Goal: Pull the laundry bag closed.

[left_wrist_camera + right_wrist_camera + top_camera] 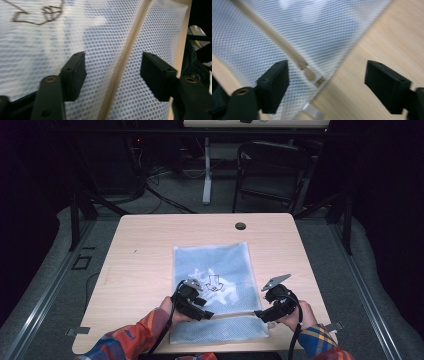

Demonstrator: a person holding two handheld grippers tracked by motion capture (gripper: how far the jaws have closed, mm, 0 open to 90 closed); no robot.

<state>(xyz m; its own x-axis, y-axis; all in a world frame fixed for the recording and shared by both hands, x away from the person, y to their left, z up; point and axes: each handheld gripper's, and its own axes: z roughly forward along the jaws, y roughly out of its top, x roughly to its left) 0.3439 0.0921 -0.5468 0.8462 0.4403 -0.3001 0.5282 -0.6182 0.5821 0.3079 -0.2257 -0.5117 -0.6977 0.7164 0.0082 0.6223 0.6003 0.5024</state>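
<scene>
While both pairs of jaws stand spread, neither pinches anything: the left gripper (113,75) hangs over the mesh bag (105,37) with its two black pads apart, and the bag's pale zipper strip (125,62) runs up between them without touching either. The right gripper (327,85), likewise spread, has the end of that same zipper and its small metal pull (310,73) lying between its pads (the near corner of the bag sits just under the gap), with bare wood beneath the pad on the other side.

In the high view the left gripper (207,314) and the right gripper (259,313) sit at the two ends of the zipper line, the bag (212,265) stretching away from them toward the far side of the table (140,250) and a short strip of it lying on the near side, toward the person. A dark printed figure on a white patch (214,284) lies just beyond the left gripper.

Counted: two grippers, one mesh bag, one zipper, one pull, one table. Past the table's far edge stands one dark chair (270,170).
</scene>
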